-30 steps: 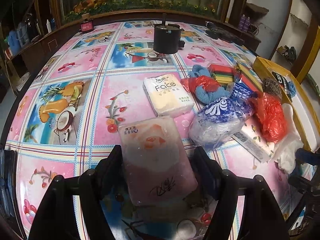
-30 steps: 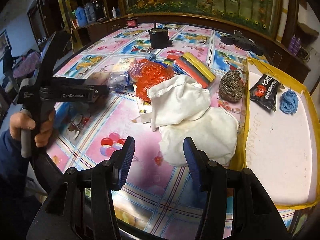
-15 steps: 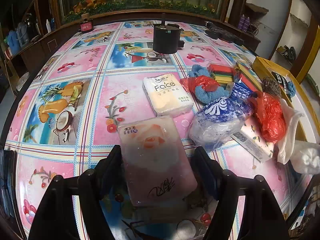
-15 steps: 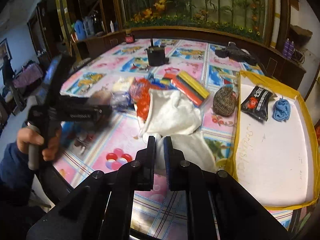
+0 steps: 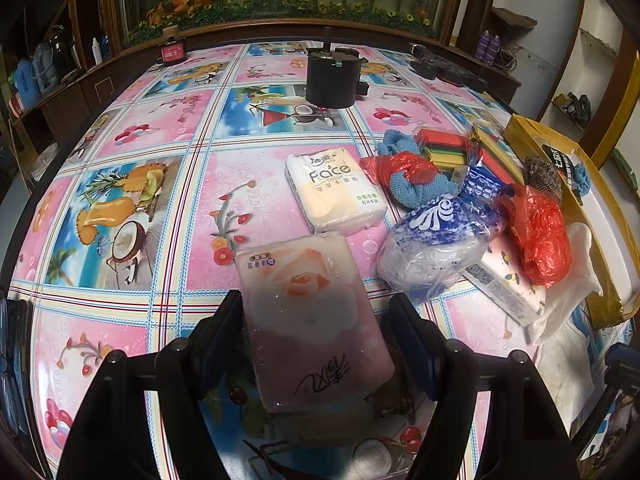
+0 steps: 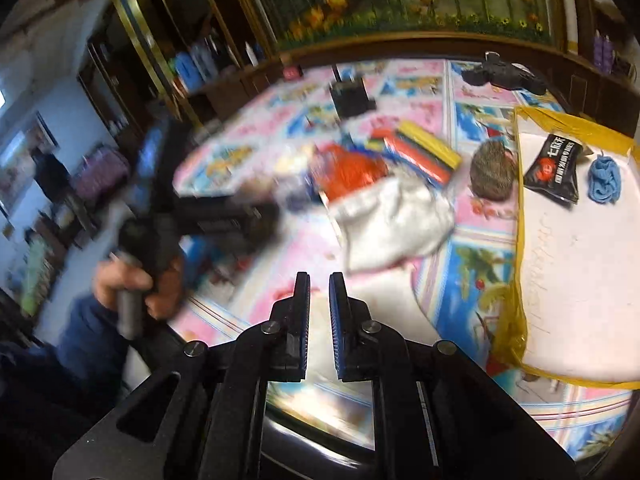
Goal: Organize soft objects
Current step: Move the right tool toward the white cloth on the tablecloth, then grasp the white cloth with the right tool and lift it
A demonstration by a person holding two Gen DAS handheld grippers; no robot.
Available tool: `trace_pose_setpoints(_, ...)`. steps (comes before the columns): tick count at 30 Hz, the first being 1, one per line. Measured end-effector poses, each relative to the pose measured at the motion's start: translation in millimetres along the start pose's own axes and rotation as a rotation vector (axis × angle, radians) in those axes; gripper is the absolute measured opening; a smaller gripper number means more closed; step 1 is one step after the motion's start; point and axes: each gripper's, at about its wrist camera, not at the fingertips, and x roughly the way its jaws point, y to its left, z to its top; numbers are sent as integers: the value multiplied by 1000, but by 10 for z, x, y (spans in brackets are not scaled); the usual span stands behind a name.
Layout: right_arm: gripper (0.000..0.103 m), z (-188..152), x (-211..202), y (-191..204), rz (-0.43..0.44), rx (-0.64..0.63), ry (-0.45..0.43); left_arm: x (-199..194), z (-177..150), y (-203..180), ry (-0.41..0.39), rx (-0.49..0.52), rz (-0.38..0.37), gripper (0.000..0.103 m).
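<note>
My left gripper is shut on a pink tissue pack and holds it over the flowered tablecloth. A white Face tissue pack lies just beyond it. My right gripper is nearly shut, with a narrow gap and nothing seen between the pads. It is raised near the table's front edge. A white cloth lies on the table ahead of it, also showing in the left wrist view. The white tray with a yellow rim holds a blue cloth and a black packet.
A blue-white plastic bag, red bags, a blue cloth, coloured sponges, a steel scourer and a flat box crowd the right side. A black cylinder stands at the back.
My right gripper closed from open, then rose and swung left; its view is now blurred. One white cloth no longer shows before it. The left gripper kept still with the pink pack.
</note>
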Motion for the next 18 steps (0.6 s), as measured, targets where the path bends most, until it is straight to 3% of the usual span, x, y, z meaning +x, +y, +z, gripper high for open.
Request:
trace_pose_setpoints(3, 9, -97, 124, 116, -92, -95, 52, -3, 0, 4, -1, -4, -5, 74)
trace_pose_setpoints(8, 9, -149, -61, 239, -75, -173, -25, -9, -4, 8, -2, -5, -7, 74)
trace_pose_setpoints(13, 11, -194, 123, 183, -102, -199, 75, -17, -9, 11, -4, -9, -13, 74)
trace_pose_setpoints(15, 35, -211, 127, 172, -100, -207, 78, -18, -9, 8, -3, -8, -11, 74)
trace_pose_setpoints(16, 70, -208, 111, 177, -104, -210, 64, -18, -9, 12, -3, -8, -11, 74)
trace_pose_setpoints(17, 83, -202, 95, 182, -107, -211, 50, -18, -10, 11, -3, -9, -13, 74)
trace_pose_setpoints(18, 83, -199, 79, 193, -118, -215, 37, -19, -10, 12, -3, -10, -14, 74)
